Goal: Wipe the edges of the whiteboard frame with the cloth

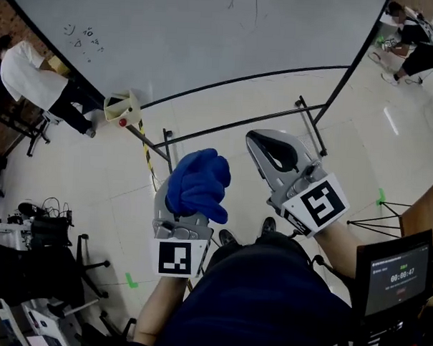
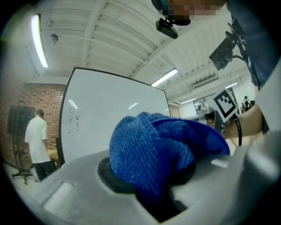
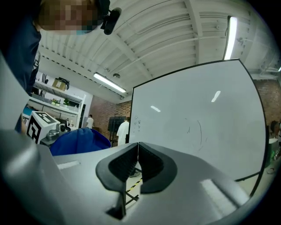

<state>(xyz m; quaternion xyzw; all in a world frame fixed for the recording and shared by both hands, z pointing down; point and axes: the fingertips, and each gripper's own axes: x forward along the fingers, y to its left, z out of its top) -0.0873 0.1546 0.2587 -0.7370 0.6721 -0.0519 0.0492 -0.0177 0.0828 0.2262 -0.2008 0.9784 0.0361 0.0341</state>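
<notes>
Nearest to us, the left gripper [image 1: 188,207] has its jaws part open and clamped on the blue cloth [image 1: 198,184], which sits in them as a thick bunched wad, with most of it bulging above the pads. Just beside it, the right gripper [image 1: 273,148] has its jaws pressed fully together with nothing between them. Both are held up in front of our body, well apart from the whiteboard [image 1: 208,39], so we judge that no wiping of the frame has begun. The nearest stretch of the frame [image 1: 242,80] is the dark bottom edge, with the stand's bars and feet below it. A pale yellow fitting [image 1: 122,109] sits at the lower left corner. We see three risks from here. The wad is gripped only at its base, so dragging it along the frame could pull it out of the jaws or roll it over, and bare plastic would then scrape the edge. The board stands on a light frame, so a hard push could shift or swing it, and our closed right gripper is not placed to steady it. A person in a white shirt [image 1: 24,74] stands close to the board's left end, so reaching along that edge could bump them. We count two grippers, one cloth, one whiteboard with a few small scribbles [image 1: 86,37], two other people, the second crouched far off at the right [image 1: 412,48], and two green floor marks [image 1: 131,280].
</notes>
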